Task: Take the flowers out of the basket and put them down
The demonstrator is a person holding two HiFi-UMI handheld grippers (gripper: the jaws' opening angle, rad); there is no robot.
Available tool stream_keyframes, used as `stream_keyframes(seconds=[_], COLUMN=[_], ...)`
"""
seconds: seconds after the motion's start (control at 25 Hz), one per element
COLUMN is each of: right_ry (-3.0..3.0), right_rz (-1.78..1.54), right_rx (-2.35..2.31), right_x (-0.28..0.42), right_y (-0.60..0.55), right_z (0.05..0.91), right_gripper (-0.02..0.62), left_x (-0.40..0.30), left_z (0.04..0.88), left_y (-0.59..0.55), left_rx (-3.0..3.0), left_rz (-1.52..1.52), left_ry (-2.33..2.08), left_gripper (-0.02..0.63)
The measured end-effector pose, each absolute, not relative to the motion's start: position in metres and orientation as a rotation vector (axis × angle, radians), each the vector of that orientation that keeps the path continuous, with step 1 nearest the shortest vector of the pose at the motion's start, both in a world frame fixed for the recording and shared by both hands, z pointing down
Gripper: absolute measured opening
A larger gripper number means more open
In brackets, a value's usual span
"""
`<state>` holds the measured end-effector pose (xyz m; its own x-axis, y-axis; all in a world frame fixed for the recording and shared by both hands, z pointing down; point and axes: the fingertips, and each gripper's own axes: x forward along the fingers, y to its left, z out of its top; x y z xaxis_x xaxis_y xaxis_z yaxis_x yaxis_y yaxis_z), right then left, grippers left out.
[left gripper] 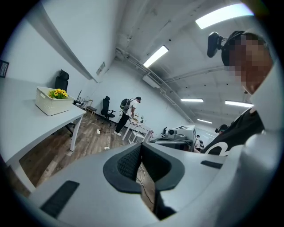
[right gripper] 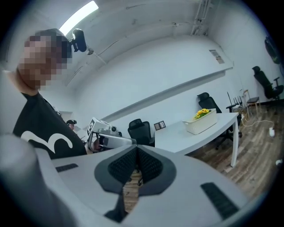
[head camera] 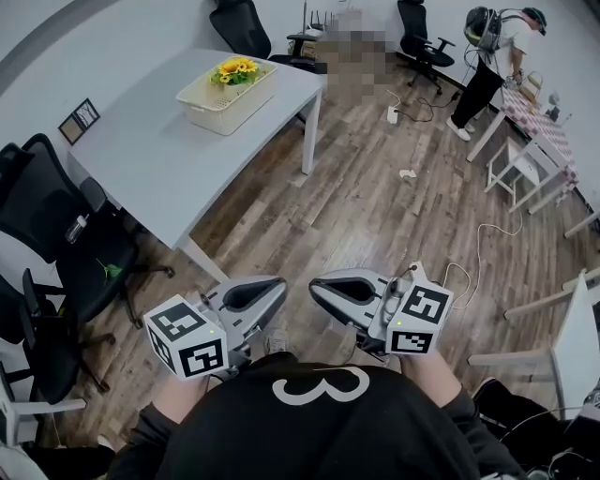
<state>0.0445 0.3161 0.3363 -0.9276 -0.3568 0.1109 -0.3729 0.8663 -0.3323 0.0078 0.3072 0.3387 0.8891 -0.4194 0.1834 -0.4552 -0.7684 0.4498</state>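
Note:
Yellow flowers [head camera: 235,70] stand in a cream basket [head camera: 228,101] on the far end of a grey table [head camera: 159,155]. Both grippers hang close to my body above the wooden floor, well short of the table, with their tips turned toward each other. The left gripper [head camera: 272,289] is shut with nothing in it, and so is the right gripper [head camera: 323,287]. In the left gripper view the jaws [left gripper: 141,147] meet, with the basket [left gripper: 52,104] and flowers [left gripper: 58,93] far off to the left. The right gripper view shows closed jaws [right gripper: 136,151], the basket [right gripper: 202,125] and flowers [right gripper: 202,112] at right.
Black office chairs [head camera: 56,272] stand left of the table, and more chairs [head camera: 246,26] behind it. A person [head camera: 492,56] stands at the back right beside white tables [head camera: 539,141]. Cables [head camera: 487,253] trail over the floor on the right.

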Motion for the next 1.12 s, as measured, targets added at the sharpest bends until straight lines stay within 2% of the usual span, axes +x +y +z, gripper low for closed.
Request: stream_keyframes(seconds=[0.6,1.12], right_ry=[-2.949,-2.976], right_rz=[0.612,0.679], right_rx=[0.548,0.540], right_x=[-0.053,-0.034], right_y=[0.189,0.125], right_z=[0.344,0.345], right_gripper=[0.008,0.008], left_x=[-0.092,-0.075], left_z=[0.348,0.357], left_y=[0.181,0.118], left_rx=[2.517,2.524], left_rz=[0.070,0.113], left_ry=[-0.639,-0.647], left_gripper=[0.012,0.012])
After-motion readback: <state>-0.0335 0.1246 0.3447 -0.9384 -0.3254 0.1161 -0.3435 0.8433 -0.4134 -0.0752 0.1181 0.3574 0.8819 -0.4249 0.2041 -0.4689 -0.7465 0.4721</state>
